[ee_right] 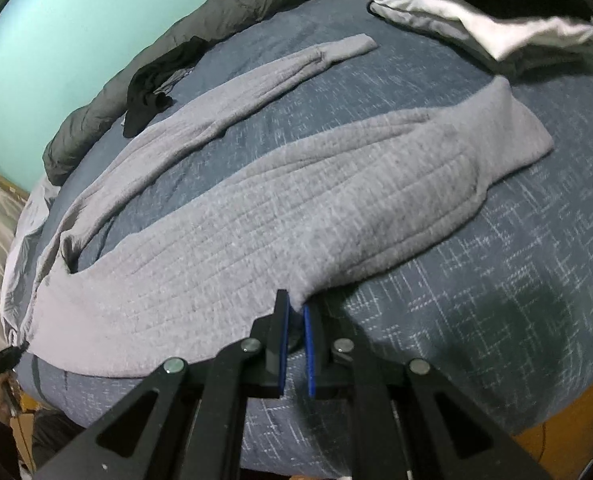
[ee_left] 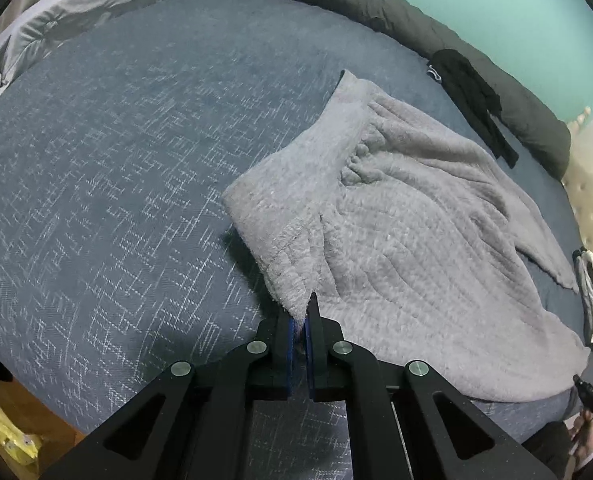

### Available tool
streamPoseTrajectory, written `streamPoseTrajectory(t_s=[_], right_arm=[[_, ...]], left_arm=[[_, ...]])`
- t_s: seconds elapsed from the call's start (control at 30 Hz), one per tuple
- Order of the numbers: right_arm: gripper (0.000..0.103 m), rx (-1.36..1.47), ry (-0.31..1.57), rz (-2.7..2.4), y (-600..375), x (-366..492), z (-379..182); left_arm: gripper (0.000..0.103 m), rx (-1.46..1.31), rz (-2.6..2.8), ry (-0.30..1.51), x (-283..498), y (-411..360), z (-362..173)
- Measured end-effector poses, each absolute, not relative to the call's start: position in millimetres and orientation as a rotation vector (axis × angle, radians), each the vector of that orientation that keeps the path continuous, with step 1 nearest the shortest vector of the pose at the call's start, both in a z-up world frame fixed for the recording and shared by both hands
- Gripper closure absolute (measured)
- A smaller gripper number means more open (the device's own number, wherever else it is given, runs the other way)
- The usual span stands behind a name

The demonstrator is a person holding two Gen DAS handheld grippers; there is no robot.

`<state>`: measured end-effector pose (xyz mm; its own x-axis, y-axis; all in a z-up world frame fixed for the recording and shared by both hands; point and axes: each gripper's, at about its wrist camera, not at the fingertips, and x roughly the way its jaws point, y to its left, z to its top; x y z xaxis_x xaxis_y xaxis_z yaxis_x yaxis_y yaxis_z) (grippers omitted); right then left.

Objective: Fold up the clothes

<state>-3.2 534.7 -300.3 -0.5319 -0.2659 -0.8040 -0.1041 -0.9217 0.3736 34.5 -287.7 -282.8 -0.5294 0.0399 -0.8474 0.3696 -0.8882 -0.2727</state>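
Both grippers pinch the grey fleece garment (ee_right: 296,208) at its near edge.
We note left gripper (ee_left: 301,316) and right gripper (ee_right: 296,308) each clamped on fabric; garment lies spread on the blue bedspread (ee_left: 116,180), black clothing (ee_right: 152,80) beyond.

Both wrist cameras look steeply down, close over the dark blue patterned bed (ee_left: 116,160), sharing the fuzzy grey quilted garment (ee_right: 256,216).

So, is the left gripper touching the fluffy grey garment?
Touching. The left wrist view shows the left gripper shut on a corner of the fluffy grey garment.
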Motion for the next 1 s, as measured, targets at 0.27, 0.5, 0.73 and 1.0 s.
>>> streamPoseTrajectory(t_s=[0.27, 0.5, 0.73, 1.0], right_arm=[[0.097, 1.415, -0.549, -2.610, 531, -22, -281], [0.097, 1.339, -0.524, -2.631, 526, -65, -244], [0.097, 1.264, -0.536, -2.660, 527, -117, -209], [0.097, 1.253, -0.525, -2.690, 520, -176, -197]], left_arm=[[0.099, 1.369, -2.556, 0.573, 23, -280, -257], [0.099, 1.303, -2.591, 0.541, -9, -276, -222], [0.099, 1.261, -2.607, 0.522, -55, -274, -192], [0.099, 1.241, -2.606, 0.528, -114, -275, -175]])
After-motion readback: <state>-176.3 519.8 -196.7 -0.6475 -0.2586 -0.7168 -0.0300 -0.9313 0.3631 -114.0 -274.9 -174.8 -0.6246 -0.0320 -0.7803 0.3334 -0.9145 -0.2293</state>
